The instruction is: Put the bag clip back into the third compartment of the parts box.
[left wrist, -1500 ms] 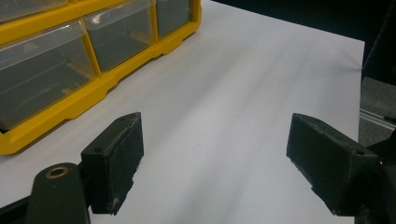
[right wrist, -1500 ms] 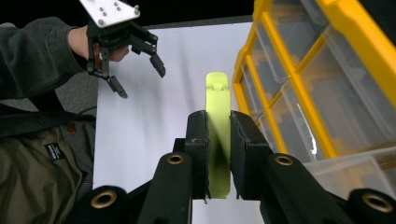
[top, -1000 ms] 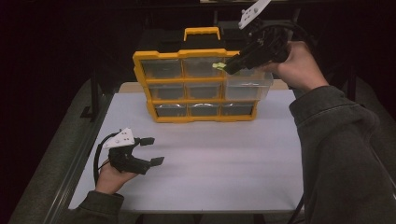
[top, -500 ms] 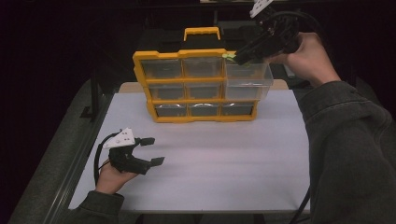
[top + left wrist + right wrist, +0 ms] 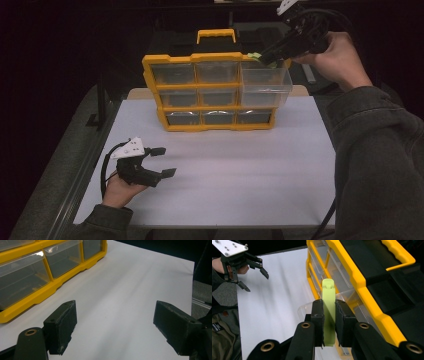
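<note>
Two grippers — right gripper [image 5: 329,322] pinching a green clip [image 5: 328,312] above the pulled-out drawer [image 5: 265,86], left gripper [image 5: 115,327] spread over the table [image 5: 130,290].

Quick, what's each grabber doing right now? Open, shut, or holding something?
Left gripper: open, holding nothing, over the white table.
Right gripper: shut on a light green piece, above the pulled-out clear drawer of the yellow organizer.

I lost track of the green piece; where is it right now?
The light green piece is clamped in the right gripper, above the pulled-out clear drawer at the yellow organizer's top right corner.
</note>
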`<state>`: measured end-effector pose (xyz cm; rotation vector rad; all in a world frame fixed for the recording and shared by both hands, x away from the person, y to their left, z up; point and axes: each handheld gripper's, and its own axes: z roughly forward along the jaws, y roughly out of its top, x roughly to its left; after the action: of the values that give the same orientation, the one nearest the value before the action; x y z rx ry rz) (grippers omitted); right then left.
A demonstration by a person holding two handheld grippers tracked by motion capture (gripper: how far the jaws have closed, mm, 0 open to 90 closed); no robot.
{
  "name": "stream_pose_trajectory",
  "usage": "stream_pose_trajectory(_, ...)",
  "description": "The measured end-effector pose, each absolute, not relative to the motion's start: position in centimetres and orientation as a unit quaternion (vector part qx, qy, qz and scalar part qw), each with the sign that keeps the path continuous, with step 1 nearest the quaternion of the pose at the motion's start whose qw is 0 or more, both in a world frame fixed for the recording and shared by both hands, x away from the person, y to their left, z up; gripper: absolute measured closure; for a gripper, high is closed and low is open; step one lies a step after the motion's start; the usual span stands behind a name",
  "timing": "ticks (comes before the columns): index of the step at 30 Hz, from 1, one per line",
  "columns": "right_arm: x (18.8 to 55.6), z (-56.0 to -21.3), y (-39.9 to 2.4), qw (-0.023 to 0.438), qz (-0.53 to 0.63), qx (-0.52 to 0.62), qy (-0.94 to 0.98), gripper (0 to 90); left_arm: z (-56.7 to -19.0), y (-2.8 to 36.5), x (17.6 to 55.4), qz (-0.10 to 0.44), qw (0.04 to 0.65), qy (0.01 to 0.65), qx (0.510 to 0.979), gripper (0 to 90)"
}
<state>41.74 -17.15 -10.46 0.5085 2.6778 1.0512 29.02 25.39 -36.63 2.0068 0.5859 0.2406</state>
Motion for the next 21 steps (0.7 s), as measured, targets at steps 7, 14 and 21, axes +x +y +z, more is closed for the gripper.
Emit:
stream_pose_trajectory(7,41.9,-10.9,-17.8,0.109,0.362,0.178,0.909,76.5,-36.7,25.2,29.0,0.097,0.5,0.247,0.824,18.7)
stream_pose_trajectory(14,42.0,-11.7,-18.6,0.109,0.364,0.184,0.907,76.5,-36.7,25.2,29.0,0.097,0.5,0.248,0.824,18.7)
stream_pose_trajectory(21,42.2,-12.6,-19.1,0.106,0.362,0.19,0.906,76.5,-36.7,25.2,29.0,0.096,0.495,0.245,0.828,18.6)
